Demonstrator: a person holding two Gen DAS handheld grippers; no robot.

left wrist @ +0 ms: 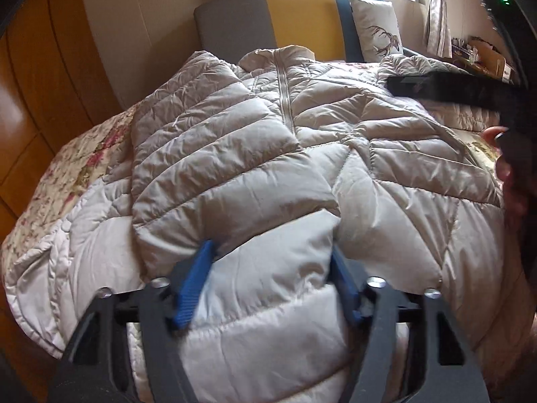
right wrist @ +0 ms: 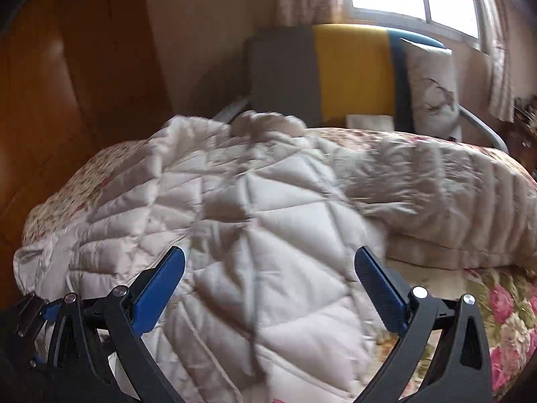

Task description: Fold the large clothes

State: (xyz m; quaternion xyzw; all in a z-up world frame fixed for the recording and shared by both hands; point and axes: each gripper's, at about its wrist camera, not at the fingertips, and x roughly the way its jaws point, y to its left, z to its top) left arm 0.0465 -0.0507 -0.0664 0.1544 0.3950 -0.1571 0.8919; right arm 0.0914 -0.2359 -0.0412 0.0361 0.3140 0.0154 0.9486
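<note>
- Left wrist view: the puffy beige jacket [left wrist: 268, 141] lies spread out on the bed [left wrist: 60, 181], zipper side up, with its collar toward the head of the bed.
- The left hand-held gripper [left wrist: 272, 262] has its blue fingers [left wrist: 193, 285] apart, with a fat fold of the jacket's near edge between them.
- Right wrist view: this picture is blurry. The jacket [right wrist: 235, 215] covers the middle of the bed [right wrist: 496, 302].
- The right hand-held gripper [right wrist: 268, 262] is wide open above the jacket, holding nothing.

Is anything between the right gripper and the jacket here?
Nothing visible. The right gripper is open with the quilted jacket directly ahead of its fingers; whether they touch it is unclear. The left gripper is off to the side.
</note>
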